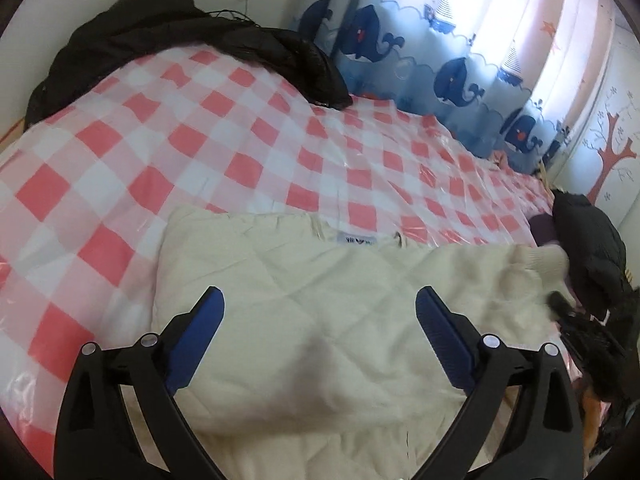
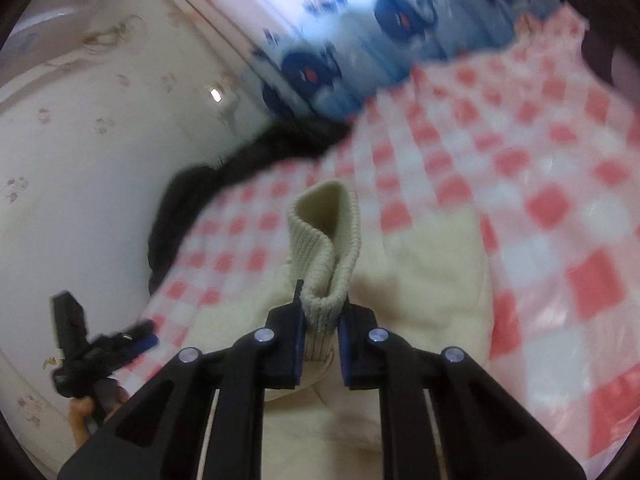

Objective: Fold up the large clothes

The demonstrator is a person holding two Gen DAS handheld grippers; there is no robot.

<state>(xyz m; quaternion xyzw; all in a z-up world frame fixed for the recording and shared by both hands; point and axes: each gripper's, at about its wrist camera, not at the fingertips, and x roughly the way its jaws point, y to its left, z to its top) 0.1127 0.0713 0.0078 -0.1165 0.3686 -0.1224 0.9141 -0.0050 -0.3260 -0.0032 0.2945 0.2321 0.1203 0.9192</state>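
Note:
A cream quilted garment (image 1: 304,300) lies on the pink and white checked bed cover (image 1: 160,140), its neck label toward the far side. My left gripper (image 1: 320,300) hovers open above it, nothing between its blue pads. In the right wrist view my right gripper (image 2: 320,312) is shut on the garment's ribbed knit cuff (image 2: 324,240), which stands up from the jaws above the cream body (image 2: 420,280). The same cuff (image 1: 548,258) shows at the right edge of the left wrist view, with the right gripper (image 1: 560,304) blurred beside it. The left gripper (image 2: 120,340) appears at lower left, in a hand.
A black jacket (image 1: 180,36) is heaped at the far side of the bed against the wall. Another dark garment (image 1: 592,248) lies at the right edge. Blue whale curtains (image 1: 440,64) hang behind the bed. The checked cover (image 2: 540,160) stretches right of the cream garment.

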